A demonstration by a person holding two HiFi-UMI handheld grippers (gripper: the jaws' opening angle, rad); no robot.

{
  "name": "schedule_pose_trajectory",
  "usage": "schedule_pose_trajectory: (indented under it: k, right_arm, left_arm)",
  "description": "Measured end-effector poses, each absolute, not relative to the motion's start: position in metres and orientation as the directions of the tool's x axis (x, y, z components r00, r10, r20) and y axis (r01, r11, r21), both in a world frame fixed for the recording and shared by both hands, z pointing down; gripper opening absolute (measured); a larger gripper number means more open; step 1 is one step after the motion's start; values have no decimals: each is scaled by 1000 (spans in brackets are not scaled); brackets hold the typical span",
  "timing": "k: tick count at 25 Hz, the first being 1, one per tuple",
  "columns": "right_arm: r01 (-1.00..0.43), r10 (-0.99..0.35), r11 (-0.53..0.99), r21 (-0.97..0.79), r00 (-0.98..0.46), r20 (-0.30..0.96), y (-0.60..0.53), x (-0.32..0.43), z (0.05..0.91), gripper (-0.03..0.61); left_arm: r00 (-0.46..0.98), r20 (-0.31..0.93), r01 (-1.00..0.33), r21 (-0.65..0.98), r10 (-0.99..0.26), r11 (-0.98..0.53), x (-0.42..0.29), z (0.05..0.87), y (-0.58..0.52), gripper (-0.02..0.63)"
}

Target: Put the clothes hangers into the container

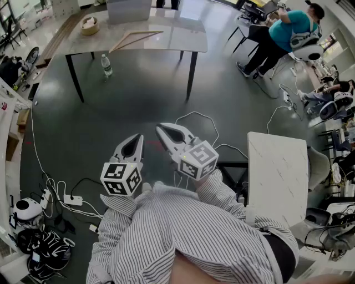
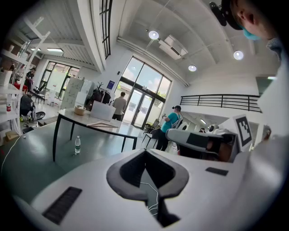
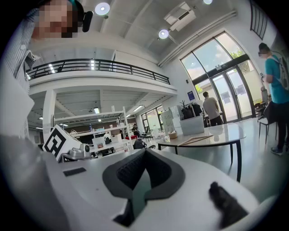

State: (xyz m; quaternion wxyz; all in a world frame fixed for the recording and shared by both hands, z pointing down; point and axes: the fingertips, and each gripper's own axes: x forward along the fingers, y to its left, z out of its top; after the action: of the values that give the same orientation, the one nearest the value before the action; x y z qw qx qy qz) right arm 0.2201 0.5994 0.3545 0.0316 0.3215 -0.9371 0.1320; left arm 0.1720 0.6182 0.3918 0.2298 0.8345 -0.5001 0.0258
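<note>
– Left hand-held gripper (image 2: 145,153): is it pinching anything?

– No. Its jaws are pressed together at the tips, and only the dark floor (image 1: 127,100) and a white cable (image 2: 153,195) show through the hollow behind them. The right hand-held gripper (image 3: 144,152) is the same, jaws pressed together on nothing. Both sit side by side close in front of the person's striped shirt (image 1: 183,233), aimed a little below level.

– Why carried like that?

– My guess is that nothing is within reach, so this is a resting pose ahead of an approach. The wooden clothes hangers (image 1: 136,39) lie flat on the counter (image 1: 186,34), far ahead of both hand-held grippers across the open floor.

– And the container?

– The grey container (image 1: 128,10) stands on the same counter just beyond the hangers, probably set close so the transfer is short. A round basket (image 1: 89,25) sits further left of it. A water bottle (image 1: 106,65) stands on the floor by the counter's near edge, ahead and left of the left hand-held gripper.

– Any writing?

– None legible. Each hand-held gripper carries a marker cube (image 1: 121,178) with black-and-white square patterns and no letters. The bottle's label is too small to read, and no brand shows.
</note>
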Motion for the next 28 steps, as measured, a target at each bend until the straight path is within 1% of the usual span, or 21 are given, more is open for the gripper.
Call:
schedule_pose_trajectory:
  k: [11, 16, 28]
  right_arm:
    - [-602, -583, 764, -230, -798, 151, 602, 224, 356, 14]
    - [-610, -600, 748, -261, -790, 126, 598, 232, 354, 14]
    - [-530, -507, 817, -229, -848, 155, 593, 233, 367, 15]
  left_arm:
    - [473, 285, -857, 370, -834, -360, 172, 393, 624, 11]
    - [467, 283, -860, 364, -838, -357, 175, 391, 622, 11]
    - [429, 294, -877, 362, -854, -316, 191, 399, 603, 11]
